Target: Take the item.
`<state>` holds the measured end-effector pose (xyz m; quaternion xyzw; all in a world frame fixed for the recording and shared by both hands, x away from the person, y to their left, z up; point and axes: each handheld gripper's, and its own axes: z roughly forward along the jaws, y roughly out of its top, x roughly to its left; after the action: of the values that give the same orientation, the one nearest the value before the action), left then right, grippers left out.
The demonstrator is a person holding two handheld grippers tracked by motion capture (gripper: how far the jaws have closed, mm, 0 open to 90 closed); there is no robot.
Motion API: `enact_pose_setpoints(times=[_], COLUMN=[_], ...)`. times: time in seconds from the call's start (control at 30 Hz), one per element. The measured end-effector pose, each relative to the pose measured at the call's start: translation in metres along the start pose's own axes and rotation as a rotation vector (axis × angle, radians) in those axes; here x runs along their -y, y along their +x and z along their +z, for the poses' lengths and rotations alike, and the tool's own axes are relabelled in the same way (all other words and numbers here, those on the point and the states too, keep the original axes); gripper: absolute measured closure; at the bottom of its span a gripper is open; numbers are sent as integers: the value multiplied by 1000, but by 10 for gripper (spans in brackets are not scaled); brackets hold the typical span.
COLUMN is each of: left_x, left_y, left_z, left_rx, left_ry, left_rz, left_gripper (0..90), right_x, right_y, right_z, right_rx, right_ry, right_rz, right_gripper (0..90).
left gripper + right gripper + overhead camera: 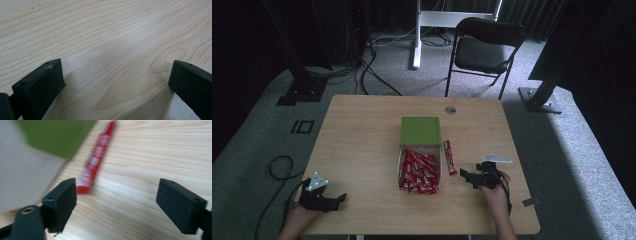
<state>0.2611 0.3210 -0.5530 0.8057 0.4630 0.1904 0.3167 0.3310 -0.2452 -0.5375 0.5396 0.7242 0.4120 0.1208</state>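
A clear box [419, 171] heaped with several red sachets sits mid-table, its green lid [420, 131] standing behind it. One red sachet [449, 157] lies loose on the wood just right of the box. My right gripper [472, 176] is low over the table right of that sachet, pointing left. In the right gripper view its jaws [116, 195] stand wide apart, open and empty, with the sachet [96, 160] ahead by the left jaw, beside the green lid [57, 135]. My left gripper [337, 199] rests at the near left corner, open [117, 72] over bare wood.
The wooden table [362, 140] has a round grommet [450, 110] at its far edge and a small grey piece [530, 202] near the front right corner. A black chair [484, 47] and black stands are on the carpet beyond. A cable [279, 167] loops on the floor at left.
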Motion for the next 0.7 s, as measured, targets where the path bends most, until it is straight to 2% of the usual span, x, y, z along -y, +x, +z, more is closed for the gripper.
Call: enact_pose_setpoints(times=[0.07, 0.4, 0.53, 0.57, 0.7], left_x=[0, 0, 0, 0, 0], left_y=[0, 0, 0, 0, 0], left_z=[0, 0, 0, 0, 0], left_rx=[0, 0, 0, 0, 0], left_ry=[0, 0, 0, 0, 0], left_rz=[0, 0, 0, 0, 0], left_gripper=[7, 8, 8, 8, 8], right_x=[5, 16, 19, 23, 27], right_y=[-10, -28, -30, -35, -39], right_z=[-8, -31, -34, -39, -43], right_rx=[6, 94, 104, 122, 142], right_ry=[-10, -27, -23, -21, -16], right_rz=[43, 42, 50, 60, 60], right_gripper=[158, 135, 134, 131, 129])
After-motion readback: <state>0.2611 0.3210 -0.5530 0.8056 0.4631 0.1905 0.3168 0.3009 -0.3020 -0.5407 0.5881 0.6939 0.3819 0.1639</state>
